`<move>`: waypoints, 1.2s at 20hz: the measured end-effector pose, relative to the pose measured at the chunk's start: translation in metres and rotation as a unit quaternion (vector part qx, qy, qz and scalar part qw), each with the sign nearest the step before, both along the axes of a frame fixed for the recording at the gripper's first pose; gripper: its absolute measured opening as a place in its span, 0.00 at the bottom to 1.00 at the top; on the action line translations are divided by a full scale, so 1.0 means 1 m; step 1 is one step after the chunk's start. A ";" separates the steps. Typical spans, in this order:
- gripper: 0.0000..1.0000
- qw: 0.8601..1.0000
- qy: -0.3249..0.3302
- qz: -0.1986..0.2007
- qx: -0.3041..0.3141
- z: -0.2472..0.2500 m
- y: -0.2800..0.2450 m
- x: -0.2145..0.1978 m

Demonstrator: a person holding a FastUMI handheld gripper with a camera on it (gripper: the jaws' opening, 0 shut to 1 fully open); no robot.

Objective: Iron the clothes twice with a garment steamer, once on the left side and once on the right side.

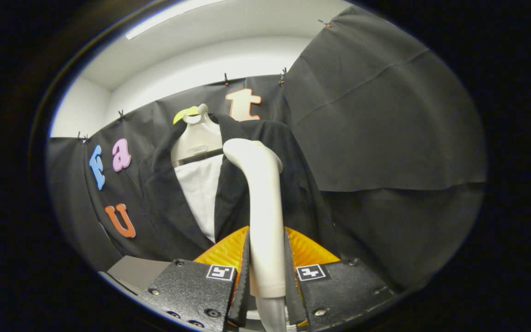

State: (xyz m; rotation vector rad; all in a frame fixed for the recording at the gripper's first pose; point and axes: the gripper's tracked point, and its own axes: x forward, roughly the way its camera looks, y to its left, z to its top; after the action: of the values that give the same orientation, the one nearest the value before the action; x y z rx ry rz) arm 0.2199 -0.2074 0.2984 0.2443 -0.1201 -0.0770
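My gripper (pixel 266 251) is shut on the white garment steamer (pixel 262 203), both fingers pressing its handle from the sides. The steamer stands upright between the fingers, its bent head up against the dark jacket (pixel 293 184) just ahead. The jacket hangs open on a white hanger form (pixel 197 138) with a yellow-green hook (pixel 185 113), over a white shirt front (pixel 201 193). The steamer head rests against the lapel to the right of the shirt front. The steamer covers part of that lapel.
Black cloth (pixel 376 115) walls the booth behind and to the right of the jacket. A grey flat surface (pixel 136 272) lies low, to the left of the fingers. White wall and ceiling rise above the cloth.
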 end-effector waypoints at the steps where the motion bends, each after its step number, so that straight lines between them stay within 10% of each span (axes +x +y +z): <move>1: 0.36 1.000 0.003 -0.002 -0.002 -0.003 0.001 0.001; 24: 0.36 0.996 0.083 -0.010 -0.018 -0.089 0.014 -0.002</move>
State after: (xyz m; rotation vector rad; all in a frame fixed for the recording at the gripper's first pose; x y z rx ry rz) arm 0.2175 -0.1937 0.2092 0.2004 0.0410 -0.1140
